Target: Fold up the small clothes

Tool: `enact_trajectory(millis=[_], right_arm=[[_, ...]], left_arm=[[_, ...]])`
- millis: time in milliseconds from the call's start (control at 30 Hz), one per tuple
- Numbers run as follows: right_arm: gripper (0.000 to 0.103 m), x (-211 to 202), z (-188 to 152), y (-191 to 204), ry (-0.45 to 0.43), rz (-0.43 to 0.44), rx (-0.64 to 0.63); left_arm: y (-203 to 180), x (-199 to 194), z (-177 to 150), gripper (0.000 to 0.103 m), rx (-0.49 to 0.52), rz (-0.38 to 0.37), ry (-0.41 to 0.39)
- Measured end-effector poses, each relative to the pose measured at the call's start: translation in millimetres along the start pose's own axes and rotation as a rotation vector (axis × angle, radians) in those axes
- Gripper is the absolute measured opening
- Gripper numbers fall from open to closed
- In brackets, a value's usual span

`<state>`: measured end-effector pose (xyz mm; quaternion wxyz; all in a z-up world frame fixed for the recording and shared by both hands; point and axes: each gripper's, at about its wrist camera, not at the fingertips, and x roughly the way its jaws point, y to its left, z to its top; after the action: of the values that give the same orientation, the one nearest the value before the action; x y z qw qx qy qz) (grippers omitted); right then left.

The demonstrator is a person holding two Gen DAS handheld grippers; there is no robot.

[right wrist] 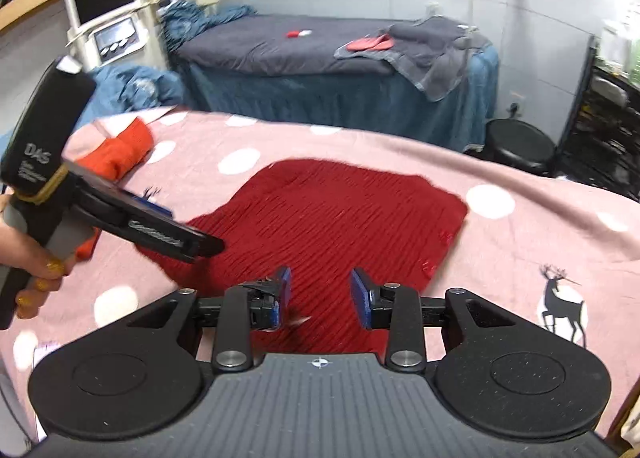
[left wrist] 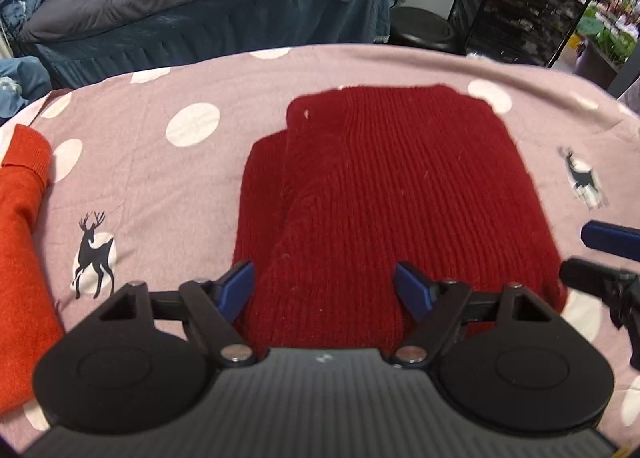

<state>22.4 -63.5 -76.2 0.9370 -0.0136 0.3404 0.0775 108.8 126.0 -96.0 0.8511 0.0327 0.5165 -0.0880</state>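
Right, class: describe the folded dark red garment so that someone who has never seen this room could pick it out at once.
Find the pink bedsheet with white dots and black deer. In its middle, in front of both grippers, lies the dark red knit sweater, folded into a rough rectangle. Its deep crimson ribbed knit distinguishes it from the brighter orange garment at the sheet's left edge.

Both wrist views look steeply down, close over the folded dark-red ribbed knit garment (left wrist: 392,193) on the pink white-dotted bedsheet (left wrist: 160,177). Right view sits further right, facing left-far. Shared: garment, sheet, far dark-grey-covered bed (right wrist: 280,49).
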Motion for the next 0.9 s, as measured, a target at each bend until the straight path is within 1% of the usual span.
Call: enact_trajectory(millis=[100,133,233,433,600,833,900], right_arm=[[0.06,11,-10,6,0.074,-0.013,-0.017],[0.06,14,-15,2,0.089,-0.01,-0.008],[0.061,15,-22,4,0.086,-0.019,-0.014],[0.067,20,-28,2,0.111,-0.031,-0.031],[0.085,26,-32,-1,0.143,-0.042,-0.024],[0.088,24,-31,-6,0.149,-0.038,0.01],[0.096,23,-29,-8,0.151,-0.039,0.021]], left_arm=[[1,15,-5,0.082,-0.021,0.013,0.03],[1,19,-6,0.083,-0.028,0.014,0.043],[3,24,-12,0.087,-0.037,0.022,0.043],[10,34,-18,0.095,-0.076,0.013,0.053],[11,37,-20,0.1,-0.08,0.021,0.055],[7,31,-19,0.1,-0.066,0.047,0.044],[5,25,-18,0.1,-0.054,0.06,0.024]])
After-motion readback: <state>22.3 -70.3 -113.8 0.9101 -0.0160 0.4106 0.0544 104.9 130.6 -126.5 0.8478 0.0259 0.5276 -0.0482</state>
